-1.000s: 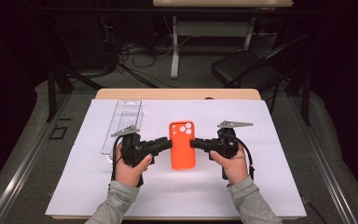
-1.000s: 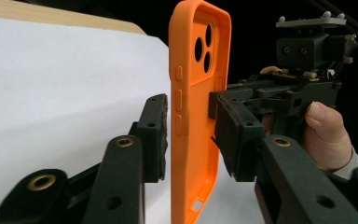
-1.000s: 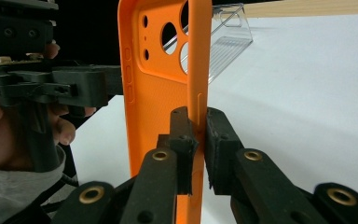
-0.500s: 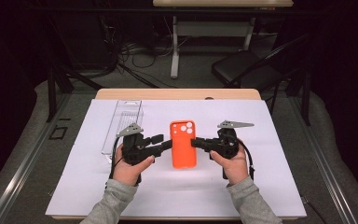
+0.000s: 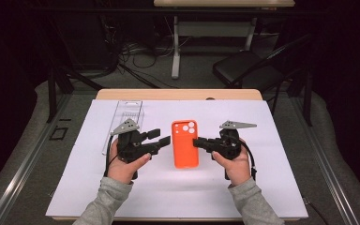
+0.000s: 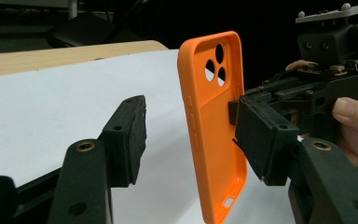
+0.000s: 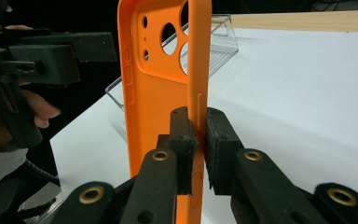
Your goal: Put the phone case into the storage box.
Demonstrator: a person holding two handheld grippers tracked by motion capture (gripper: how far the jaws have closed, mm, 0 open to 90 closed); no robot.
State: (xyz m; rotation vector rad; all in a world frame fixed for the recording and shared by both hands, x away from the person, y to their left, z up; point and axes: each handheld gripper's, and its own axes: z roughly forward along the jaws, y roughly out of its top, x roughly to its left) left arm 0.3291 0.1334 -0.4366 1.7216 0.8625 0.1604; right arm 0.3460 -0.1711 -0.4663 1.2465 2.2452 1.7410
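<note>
An orange phone case (image 5: 185, 144) lies level over the white sheet with its camera holes toward the far side. My right gripper (image 5: 198, 142) is shut on its right long edge; in the right gripper view both pads (image 7: 182, 140) pinch the rim of the case (image 7: 156, 88). My left gripper (image 5: 161, 136) is at the case's left edge. Its jaws have just been opening. In the left gripper view the pads (image 6: 128, 135) stand wide apart, and the case (image 6: 209, 121) rises in the gap, close to the right pad, unpinched.
A clear plastic tray (image 5: 124, 119) lies on the white sheet (image 5: 272, 187) behind my left gripper, and it also appears in the right gripper view (image 7: 216, 42). The wooden table edge (image 5: 178, 94) runs along the back. A dark chair (image 5: 248, 70) and cables are beyond it.
The left gripper's jaws have spread apart and released the case's left edge. The right gripper and the case have stayed in place.
</note>
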